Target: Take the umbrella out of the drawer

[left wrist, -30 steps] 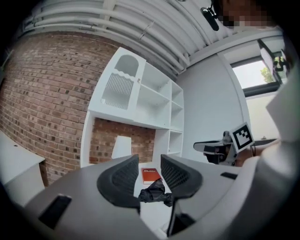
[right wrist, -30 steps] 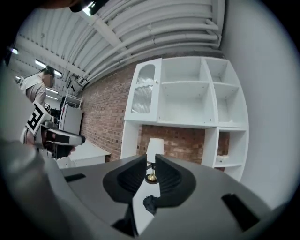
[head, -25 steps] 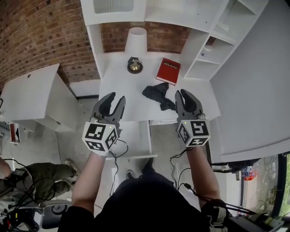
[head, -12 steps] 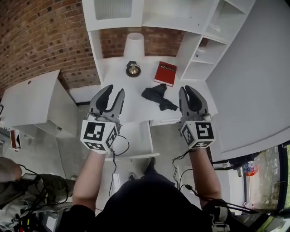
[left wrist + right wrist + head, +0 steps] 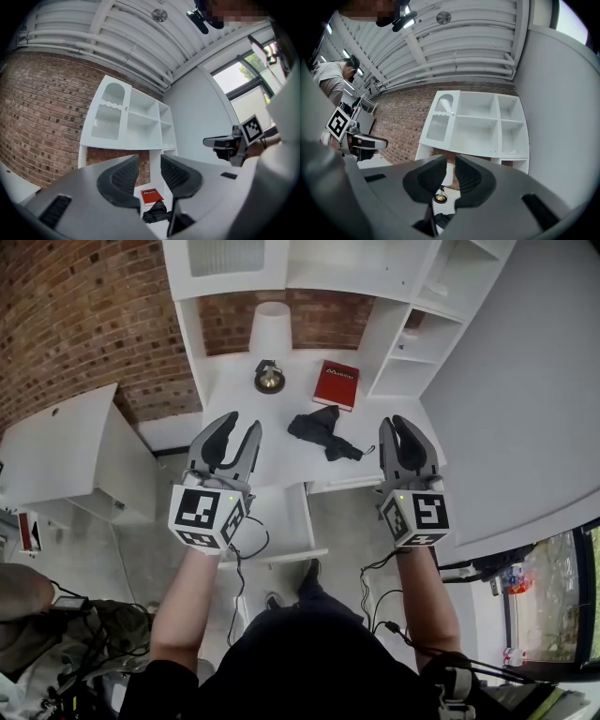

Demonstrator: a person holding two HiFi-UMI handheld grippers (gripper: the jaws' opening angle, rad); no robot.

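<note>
The umbrella (image 5: 323, 432), black and folded, lies on the white desk (image 5: 239, 413), near the desk's front edge and just in front of the red book (image 5: 336, 383); the lamp (image 5: 269, 334) stands farther back to the left. The umbrella is outside the drawer (image 5: 349, 485), which appears to be the white strip under the near desk edge and looks pushed in. The removal step is therefore judged complete. The left gripper (image 5: 235, 432) is held above the near left part of the desk, jaws moderately apart with nothing between them. The right gripper (image 5: 401, 432) is held at the near right, jaws set to a narrow gap, also empty. Neither gripper touches the umbrella. No further handling appears required beyond withdrawing both grippers.
</note>
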